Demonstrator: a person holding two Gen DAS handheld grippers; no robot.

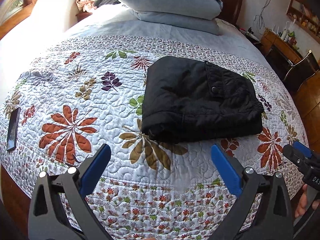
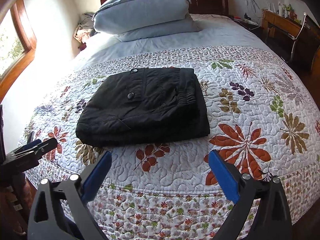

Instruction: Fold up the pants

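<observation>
Black pants lie folded into a compact rectangular bundle on the floral quilt, a snap-buttoned pocket flap and elastic waistband on top. In the right wrist view the same pants sit just beyond the fingers. My left gripper hovers over the quilt short of the bundle, open, its blue pads wide apart with nothing between them. My right gripper is likewise open and empty, back from the bundle's near edge. Each gripper shows at the edge of the other's view: the right gripper, the left gripper.
A dark phone lies on the quilt at the far left. Stacked pale blue pillows rest at the headboard. A wooden desk and chair stand to the right of the bed. The quilt's near edge drops off below the grippers.
</observation>
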